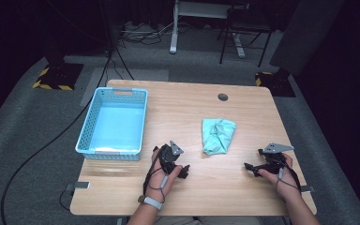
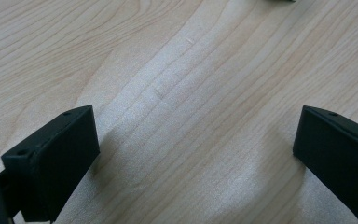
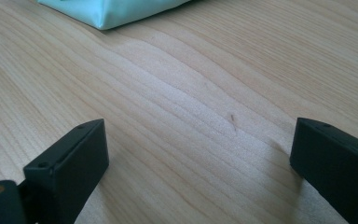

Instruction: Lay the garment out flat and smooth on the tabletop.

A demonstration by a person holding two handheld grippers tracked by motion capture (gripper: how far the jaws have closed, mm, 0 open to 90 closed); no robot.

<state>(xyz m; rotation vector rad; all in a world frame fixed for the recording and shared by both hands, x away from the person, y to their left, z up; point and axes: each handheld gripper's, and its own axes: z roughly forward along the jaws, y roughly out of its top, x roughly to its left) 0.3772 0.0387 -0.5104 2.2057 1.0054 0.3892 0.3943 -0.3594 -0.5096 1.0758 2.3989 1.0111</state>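
Crumpled mint-green cloth (image 1: 219,135) lies mid-table between your 2 grippers, long axis running away from you. Left gripper (image 1: 183,170) sits nearer than right gripper (image 1: 250,167); both spread wide, empty.

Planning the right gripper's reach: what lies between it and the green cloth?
Bare wood. In the right gripper view, only table lies between the open right gripper and the green cloth; the high view agrees.
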